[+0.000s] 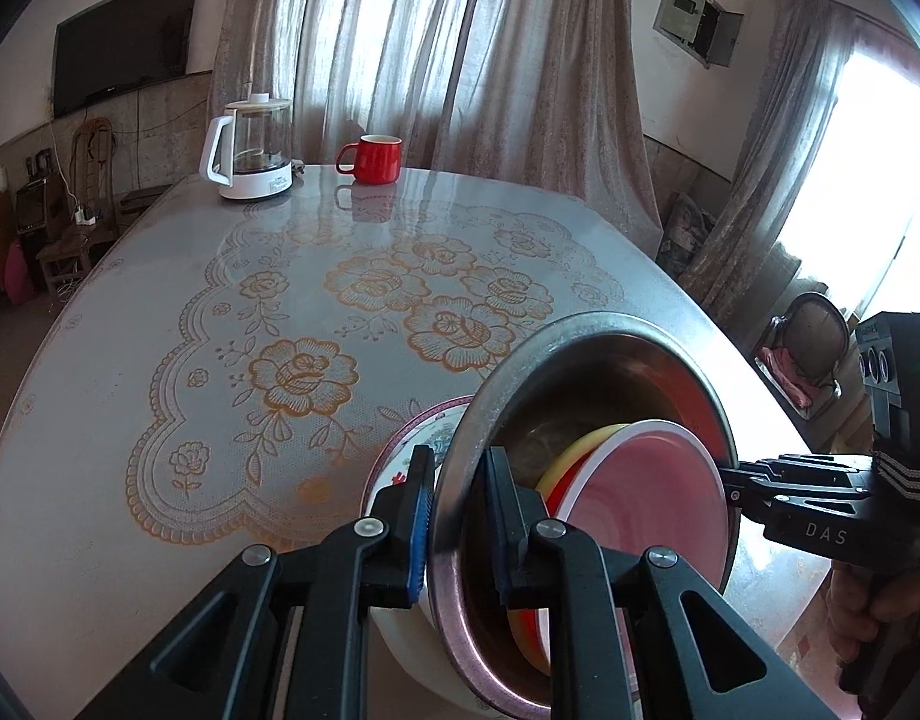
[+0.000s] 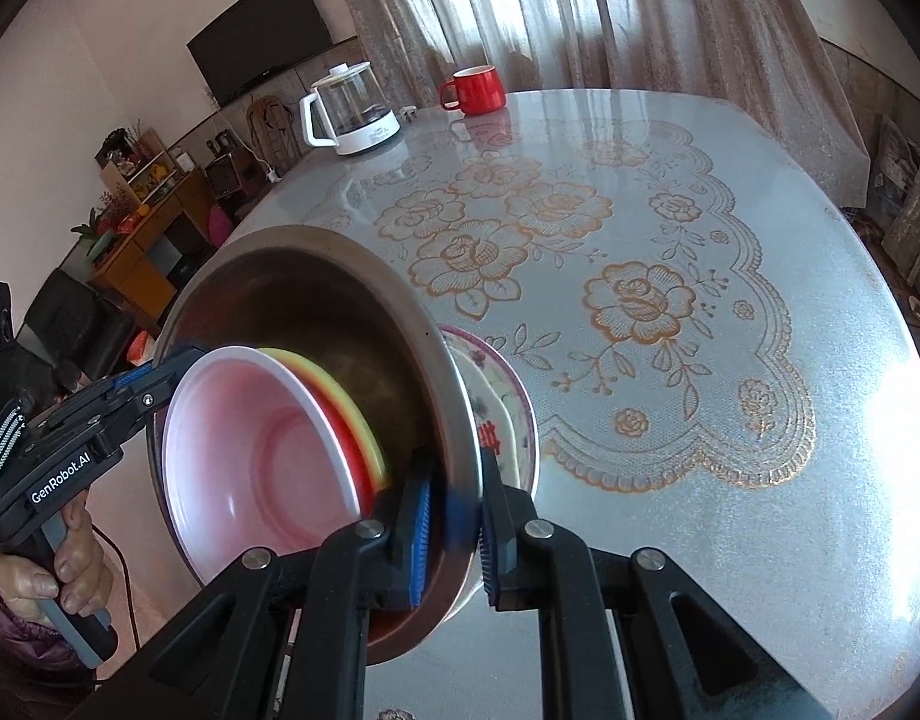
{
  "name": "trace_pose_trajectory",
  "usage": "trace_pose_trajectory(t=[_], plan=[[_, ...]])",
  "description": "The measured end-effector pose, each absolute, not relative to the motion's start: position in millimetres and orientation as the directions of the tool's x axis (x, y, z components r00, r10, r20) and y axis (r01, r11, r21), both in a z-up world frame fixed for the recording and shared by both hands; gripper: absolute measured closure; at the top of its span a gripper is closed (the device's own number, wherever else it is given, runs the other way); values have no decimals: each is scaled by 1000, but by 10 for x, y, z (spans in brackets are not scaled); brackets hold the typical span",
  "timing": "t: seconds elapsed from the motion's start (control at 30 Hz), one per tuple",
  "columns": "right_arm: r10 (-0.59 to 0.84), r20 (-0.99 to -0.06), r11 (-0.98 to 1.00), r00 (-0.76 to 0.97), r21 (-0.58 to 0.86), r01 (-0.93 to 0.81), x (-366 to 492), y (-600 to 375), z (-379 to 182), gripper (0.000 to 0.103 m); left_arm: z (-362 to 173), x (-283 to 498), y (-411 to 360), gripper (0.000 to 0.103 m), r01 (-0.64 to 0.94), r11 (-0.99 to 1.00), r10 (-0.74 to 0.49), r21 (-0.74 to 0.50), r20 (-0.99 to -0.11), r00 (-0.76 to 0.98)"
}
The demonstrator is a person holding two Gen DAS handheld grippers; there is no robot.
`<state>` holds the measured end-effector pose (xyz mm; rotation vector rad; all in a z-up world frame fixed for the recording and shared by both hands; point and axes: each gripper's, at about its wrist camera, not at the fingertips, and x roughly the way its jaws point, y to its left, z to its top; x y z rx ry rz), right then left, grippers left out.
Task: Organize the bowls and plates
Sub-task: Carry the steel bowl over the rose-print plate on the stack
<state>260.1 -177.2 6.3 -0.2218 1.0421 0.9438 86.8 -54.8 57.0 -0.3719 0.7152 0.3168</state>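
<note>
Both grippers are pinching the steel bowl's (image 1: 580, 360) rim from opposite sides — left gripper (image 1: 457, 531), right gripper (image 2: 451, 534) — sharing its load above the table (image 1: 160, 312). The pink bowl (image 2: 250, 450) and others are nesting inside, plates (image 2: 502, 414) underneath.

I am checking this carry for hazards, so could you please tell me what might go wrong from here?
1. The metal bowl is tilted steeply, so the nested pink bowl and yellow dish could slide out.
2. Both tongs, left and right, pinch only the thin rim, which might slip.
</note>
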Motion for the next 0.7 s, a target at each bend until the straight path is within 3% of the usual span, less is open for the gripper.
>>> trace_pose_trajectory(t=[0.7], plan=[[489, -855, 666, 171, 240, -706, 2632, -1600, -176, 88, 309, 1003, -441, 87, -378, 901, 108, -213, -733, 671]])
